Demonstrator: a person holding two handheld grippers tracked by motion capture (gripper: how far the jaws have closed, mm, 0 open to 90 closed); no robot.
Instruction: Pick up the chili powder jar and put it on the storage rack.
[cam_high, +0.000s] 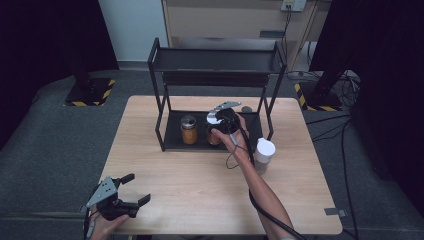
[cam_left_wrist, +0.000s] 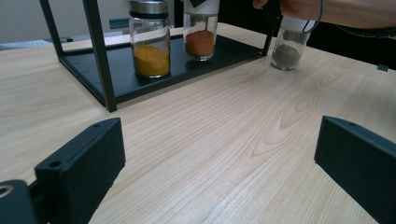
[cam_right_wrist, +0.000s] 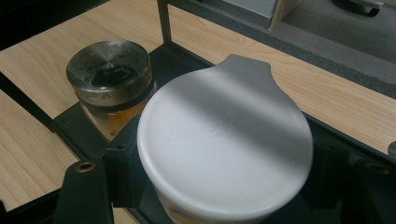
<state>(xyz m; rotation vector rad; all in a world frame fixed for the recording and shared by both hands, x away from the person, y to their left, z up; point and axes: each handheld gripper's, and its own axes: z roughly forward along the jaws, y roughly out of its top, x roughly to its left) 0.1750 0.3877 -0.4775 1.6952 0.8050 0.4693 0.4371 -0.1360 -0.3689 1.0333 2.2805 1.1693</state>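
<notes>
My right gripper reaches into the lower shelf of a black metal rack and is shut on a white-lidded jar of orange-red powder. In the left gripper view the jar's base sits at the shelf's surface. Just left of it on the same shelf stands a metal-lidded jar of yellow powder; its lid is also close by in the right gripper view. My left gripper is open near the table's front left corner, nothing between its jaws.
Another white-lidded jar with grey-brown powder stands on the wooden table just right of the rack's front post. The rack's upper shelf overhangs the lower one. A cable trails along the right forearm.
</notes>
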